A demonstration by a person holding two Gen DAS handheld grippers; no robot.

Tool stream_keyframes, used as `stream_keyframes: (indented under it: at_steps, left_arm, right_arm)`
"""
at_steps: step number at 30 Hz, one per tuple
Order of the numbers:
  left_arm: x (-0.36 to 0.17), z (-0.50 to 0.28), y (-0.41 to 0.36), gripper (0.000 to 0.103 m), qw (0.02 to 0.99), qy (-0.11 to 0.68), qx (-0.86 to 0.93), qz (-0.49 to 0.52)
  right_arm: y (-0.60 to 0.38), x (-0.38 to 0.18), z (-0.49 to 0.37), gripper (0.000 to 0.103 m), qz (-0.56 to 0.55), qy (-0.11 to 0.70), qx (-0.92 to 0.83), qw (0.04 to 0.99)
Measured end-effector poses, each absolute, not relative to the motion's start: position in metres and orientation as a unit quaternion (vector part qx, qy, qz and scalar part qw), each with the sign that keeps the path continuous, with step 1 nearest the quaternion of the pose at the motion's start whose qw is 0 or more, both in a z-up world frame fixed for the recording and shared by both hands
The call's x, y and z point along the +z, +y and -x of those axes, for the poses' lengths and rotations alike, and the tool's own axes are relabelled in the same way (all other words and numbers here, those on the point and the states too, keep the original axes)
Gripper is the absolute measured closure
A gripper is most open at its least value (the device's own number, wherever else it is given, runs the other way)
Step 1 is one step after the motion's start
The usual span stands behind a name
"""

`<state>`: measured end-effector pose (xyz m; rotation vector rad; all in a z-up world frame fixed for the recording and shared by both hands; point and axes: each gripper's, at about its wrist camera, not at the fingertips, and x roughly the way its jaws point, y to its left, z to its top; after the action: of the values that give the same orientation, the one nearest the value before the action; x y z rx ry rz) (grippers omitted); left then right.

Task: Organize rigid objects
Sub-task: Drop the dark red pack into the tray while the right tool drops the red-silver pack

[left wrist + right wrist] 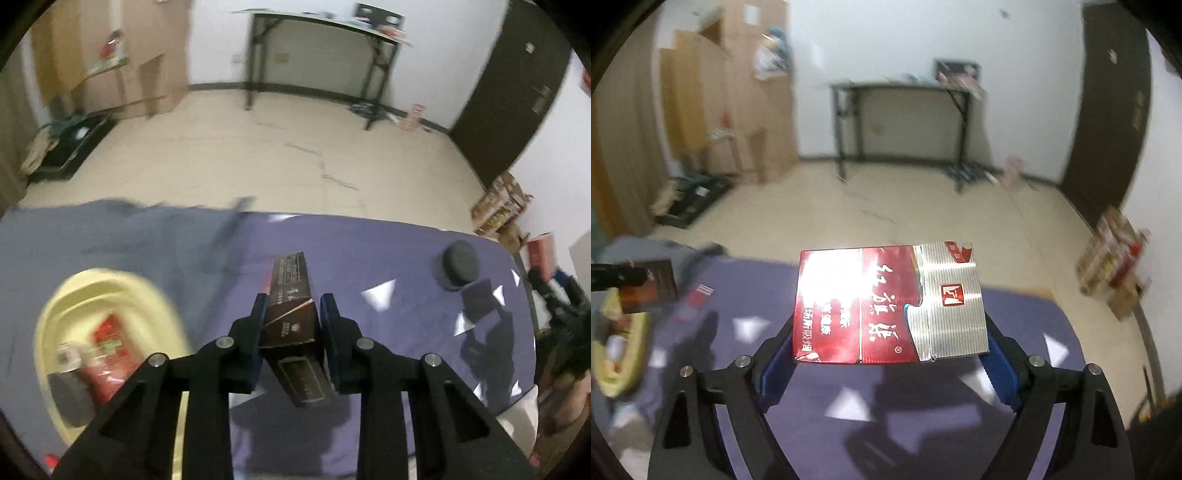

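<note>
My left gripper (294, 301) is shut on a long dark brown box (291, 314), its blue pads pressing both sides; the box hangs above the purple tablecloth (369, 251). Lower left of it sits a pale yellow basin (110, 284) holding a red packet (107, 350) and other blurred items. My right gripper (888, 343) is shut on a red and silver carton (886, 306), held flat above the cloth. In the right wrist view, the left gripper (605, 277) with the dark brown box (650, 286) shows at the far left, over the yellow basin (624, 354).
A dark round puck (460, 264) and a dark square item (478, 299) lie on the cloth's right side. A grey garment (129, 236) covers the far left of the table. Beyond the table are bare floor, a black folding table (317, 55) and a dark door (513, 85).
</note>
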<state>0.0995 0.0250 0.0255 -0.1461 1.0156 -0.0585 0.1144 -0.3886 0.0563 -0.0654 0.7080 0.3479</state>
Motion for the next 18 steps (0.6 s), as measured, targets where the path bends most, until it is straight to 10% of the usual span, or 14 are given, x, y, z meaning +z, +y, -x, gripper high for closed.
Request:
stream_keyframes:
  at_steps: [18]
  left_arm:
    - [0.026, 0.005, 0.249, 0.076, 0.871, 0.445, 0.078, 0.194]
  right_arm:
    - [-0.122, 0.061, -0.009, 0.015, 0.099, 0.392, 0.443, 0.800]
